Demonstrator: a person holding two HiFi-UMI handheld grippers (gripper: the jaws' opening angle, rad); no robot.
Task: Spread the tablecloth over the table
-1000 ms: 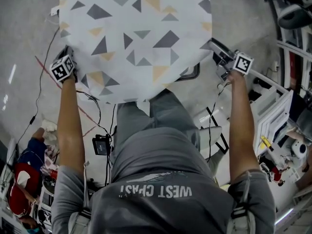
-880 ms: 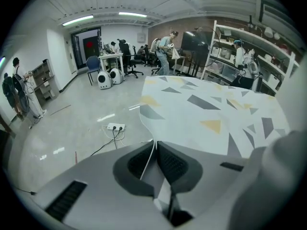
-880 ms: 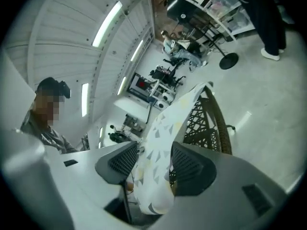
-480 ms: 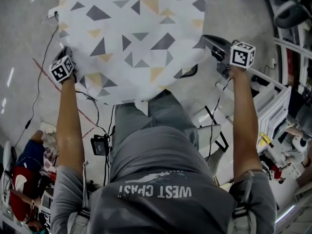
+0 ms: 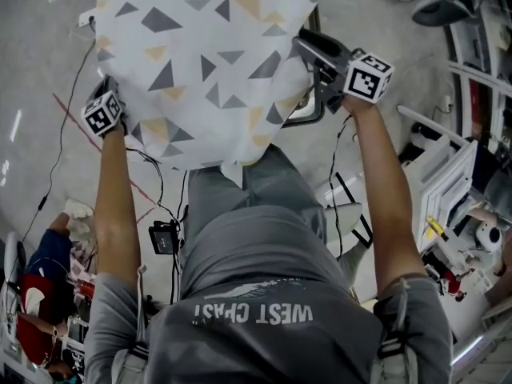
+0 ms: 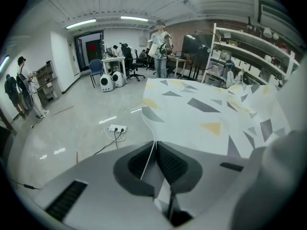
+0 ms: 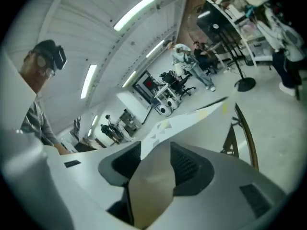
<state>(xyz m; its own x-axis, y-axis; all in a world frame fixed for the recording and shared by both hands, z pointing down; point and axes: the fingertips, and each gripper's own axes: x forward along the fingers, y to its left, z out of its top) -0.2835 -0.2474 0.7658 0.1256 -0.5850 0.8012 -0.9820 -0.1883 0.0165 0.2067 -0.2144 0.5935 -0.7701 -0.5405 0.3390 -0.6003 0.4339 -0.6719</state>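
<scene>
Polished grey floor (image 5: 48, 70) lay under the whole work area. Nearest me, I read the left gripper (image 6: 154, 146) as closed, its jaws pressed together on the near edge of the tablecloth (image 5: 208, 54). The right gripper (image 7: 156, 148) had just been opening its jaws; a fold of the cloth lay between them, not pinched. Beyond both tools, the triangle-patterned cloth stretched away, its near hem hanging free between them. Farther off, shelving (image 6: 244, 49) and several people (image 6: 160, 47) stood in the room.
</scene>
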